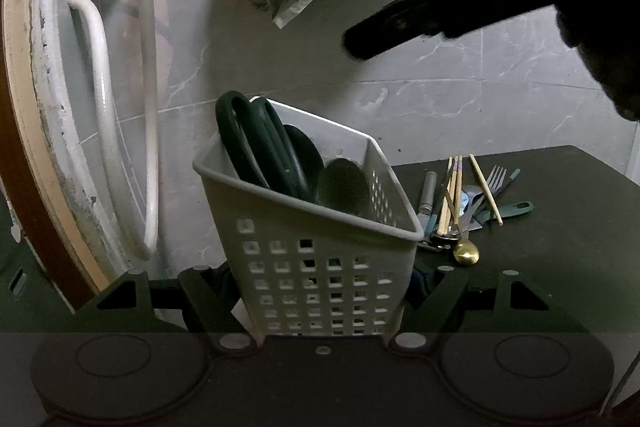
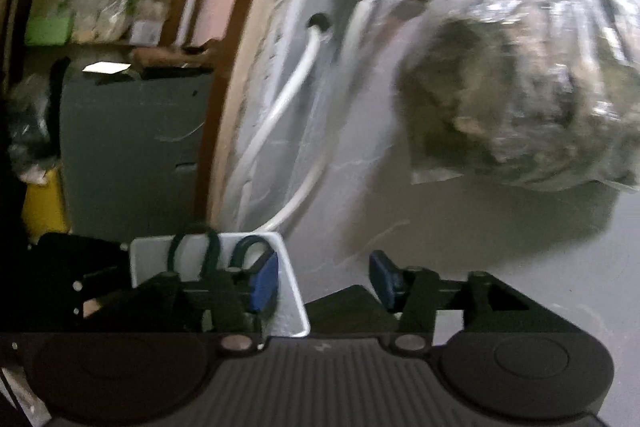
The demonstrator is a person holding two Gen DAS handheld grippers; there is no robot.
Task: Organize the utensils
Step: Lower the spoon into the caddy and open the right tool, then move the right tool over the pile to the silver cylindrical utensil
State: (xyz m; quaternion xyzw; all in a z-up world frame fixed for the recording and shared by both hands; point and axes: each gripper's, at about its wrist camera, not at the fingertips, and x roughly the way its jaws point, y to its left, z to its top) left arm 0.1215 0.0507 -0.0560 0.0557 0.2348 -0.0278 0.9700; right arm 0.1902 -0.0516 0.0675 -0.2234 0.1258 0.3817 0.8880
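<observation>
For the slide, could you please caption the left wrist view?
Left gripper clamps a perforated grey caddy holding dark utensils; loose cutlery waits on the black table.

The pale perforated utensil basket (image 1: 320,267) tilts, clamped at its lower sides, with dark green scissor handles (image 1: 256,143) and two dark round utensil heads (image 1: 344,187) inside. On the dark table (image 1: 560,247), chopsticks (image 1: 452,195), a fork (image 1: 490,187), and a gold spoon (image 1: 466,253) lie heaped.

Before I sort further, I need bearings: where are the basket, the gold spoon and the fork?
basket (image 1: 320,279): left wrist view, perforated front wall.
gold spoon (image 1: 466,252): left wrist view, bowl.
fork (image 1: 495,175): left wrist view, tines.
</observation>
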